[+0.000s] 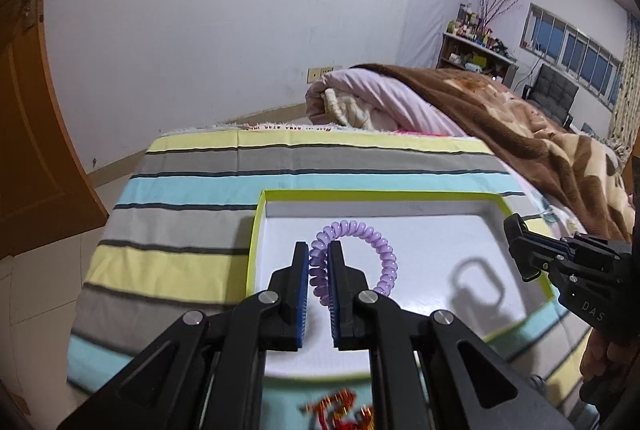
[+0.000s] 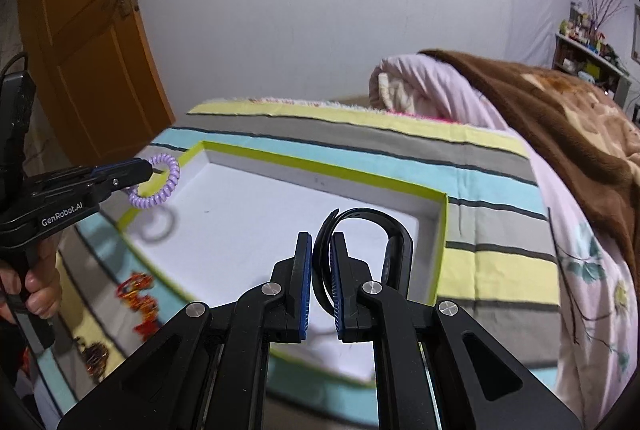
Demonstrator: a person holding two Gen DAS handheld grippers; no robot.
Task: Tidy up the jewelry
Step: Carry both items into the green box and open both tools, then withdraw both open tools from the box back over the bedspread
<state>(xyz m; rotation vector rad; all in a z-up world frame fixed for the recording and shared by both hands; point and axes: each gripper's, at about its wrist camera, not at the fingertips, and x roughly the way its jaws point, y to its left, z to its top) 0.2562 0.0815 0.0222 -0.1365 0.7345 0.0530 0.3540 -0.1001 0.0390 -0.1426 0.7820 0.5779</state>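
My left gripper (image 1: 319,258) is shut on a purple spiral hair tie (image 1: 376,246) and holds it above the white tray with a lime-green rim (image 1: 256,230). It also shows in the right wrist view (image 2: 150,172) with the hair tie (image 2: 160,186) over the tray's left rim (image 2: 192,154). My right gripper (image 2: 321,246) is shut on a black wristband (image 2: 396,238) above the tray's right part. It shows at the right edge of the left wrist view (image 1: 516,230).
The tray lies on a striped cloth (image 1: 192,190) covering the bed end. Red and dark jewelry pieces (image 2: 138,294) lie on the cloth left of the tray. A brown blanket (image 1: 520,118) and rolled quilt (image 1: 360,98) lie behind. A wooden door (image 2: 88,30) stands left.
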